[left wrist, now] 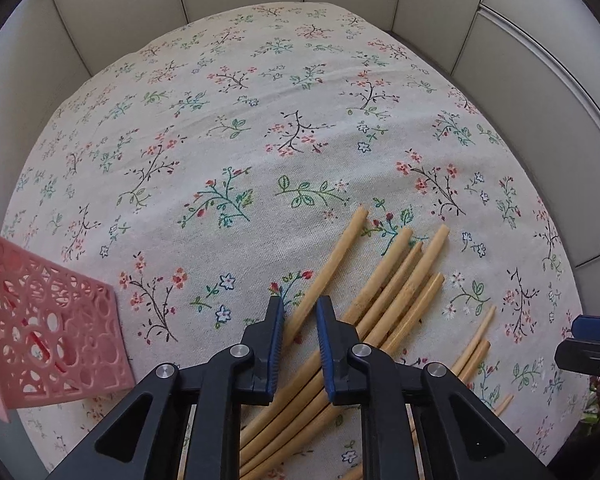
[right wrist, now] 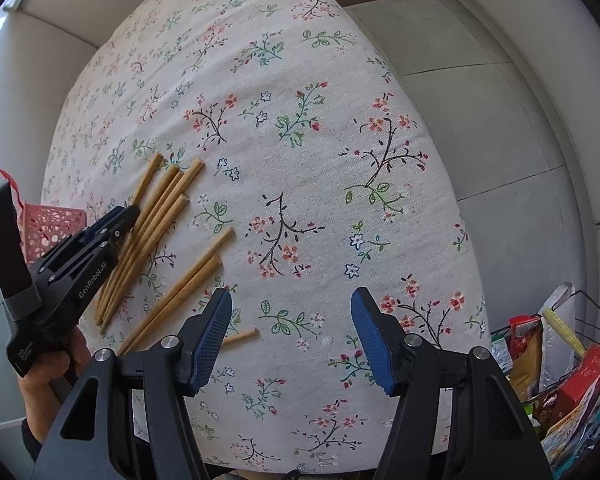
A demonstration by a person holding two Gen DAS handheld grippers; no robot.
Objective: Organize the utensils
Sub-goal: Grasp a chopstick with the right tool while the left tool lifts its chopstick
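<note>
Your left tongs (left wrist: pixel 298 312) pinch one chopstick (left wrist: pixel 332 256) at the near edge of the chopstick pile (left wrist: pixel 400 292) on the floral table (left wrist: pixel 220 140). Right tongs (right wrist: pixel 292 312) hang spread, empty. Step: pickup. Next, probably: lift clear, carry to the pink basket (left wrist: pixel 52 340) at left.

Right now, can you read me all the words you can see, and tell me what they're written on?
"GenRobot.AI": white letters on the black body of the left gripper, seen from the right wrist camera.
Small white print on the left gripper's handle: too small to read.
Print on the snack packets in the wire basket beside the table: too blurred to read.
Chopsticks, pink basket and flowered tablecloth: no words.
</note>
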